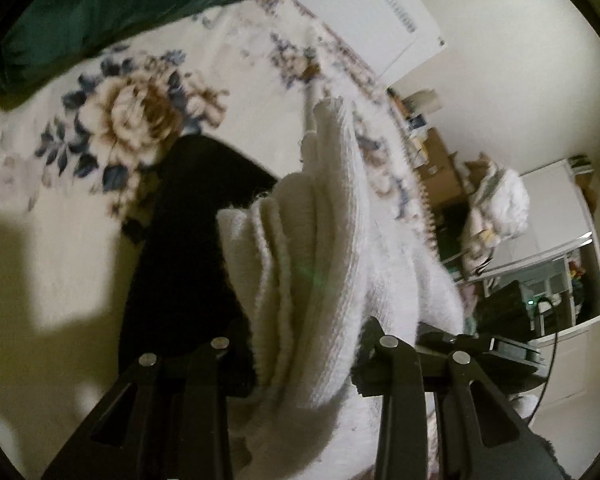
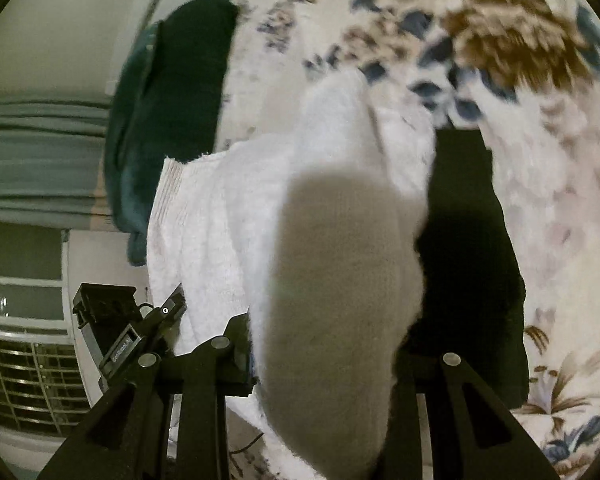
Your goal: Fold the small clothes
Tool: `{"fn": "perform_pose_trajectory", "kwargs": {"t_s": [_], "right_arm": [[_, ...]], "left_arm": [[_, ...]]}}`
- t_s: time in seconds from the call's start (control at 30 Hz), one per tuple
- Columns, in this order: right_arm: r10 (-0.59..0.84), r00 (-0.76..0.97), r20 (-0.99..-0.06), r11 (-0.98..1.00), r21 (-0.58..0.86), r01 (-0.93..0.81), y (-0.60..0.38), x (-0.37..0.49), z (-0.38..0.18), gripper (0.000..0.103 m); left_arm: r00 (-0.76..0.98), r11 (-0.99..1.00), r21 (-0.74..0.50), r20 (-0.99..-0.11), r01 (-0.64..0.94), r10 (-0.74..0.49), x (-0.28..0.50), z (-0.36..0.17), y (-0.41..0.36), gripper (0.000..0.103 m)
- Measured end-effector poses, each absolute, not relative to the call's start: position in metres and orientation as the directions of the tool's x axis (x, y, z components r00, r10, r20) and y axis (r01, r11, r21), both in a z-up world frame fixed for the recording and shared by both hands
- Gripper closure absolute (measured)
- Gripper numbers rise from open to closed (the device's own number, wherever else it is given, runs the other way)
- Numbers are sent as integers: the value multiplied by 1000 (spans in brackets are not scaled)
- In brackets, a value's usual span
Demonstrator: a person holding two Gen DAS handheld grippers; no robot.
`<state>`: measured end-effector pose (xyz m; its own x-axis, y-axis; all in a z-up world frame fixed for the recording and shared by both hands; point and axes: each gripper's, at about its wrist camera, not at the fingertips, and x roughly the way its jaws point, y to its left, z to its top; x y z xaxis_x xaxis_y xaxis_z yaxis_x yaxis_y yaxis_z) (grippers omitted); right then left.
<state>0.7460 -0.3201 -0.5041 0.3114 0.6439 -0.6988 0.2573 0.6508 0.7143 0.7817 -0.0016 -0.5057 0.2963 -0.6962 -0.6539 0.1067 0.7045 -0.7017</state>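
Both units grip one white knitted garment (image 1: 320, 240) lifted above the floral bed (image 1: 60, 208): left hand-held gripper (image 1: 304, 364) and right hand-held gripper (image 2: 320, 364) each closed on bunched cloth, so uneven pulling risks slippage onto the black garment (image 1: 180, 260).

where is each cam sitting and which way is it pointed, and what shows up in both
Left wrist view: sits on the left gripper, looking along its fingers at the white knitted cloth bunched between them, above a floral bedspread; the other gripper shows at right.
Right wrist view: sits on the right gripper, facing the same white cloth over the bedspread; the left gripper shows at lower left.
Shared: the white cloth, a black garment, a dark green fabric and the bedspread.
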Motion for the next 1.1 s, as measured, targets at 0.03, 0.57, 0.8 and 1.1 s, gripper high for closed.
{"fn": "perform_pose_trajectory", "kwargs": {"t_s": [0.03, 0.57, 0.8, 1.1], "right_arm": [[640, 311, -702, 653, 711, 261, -320, 745, -509, 70], [7, 333, -943, 978, 75, 192, -279, 722, -450, 5], [-246, 387, -889, 947, -136, 291, -270, 662, -413, 0], [-332, 429, -840, 923, -194, 334, -256, 574, -326, 0]], "left_arm": [[292, 717, -689, -667, 110, -685, 781, -506, -3, 69], [513, 986, -36, -851, 161, -115, 733, -449, -46, 7], [537, 993, -9, -840, 120, -73, 694, -423, -45, 1], [568, 996, 6, -822, 86, -44, 629, -350, -38, 0]]}}
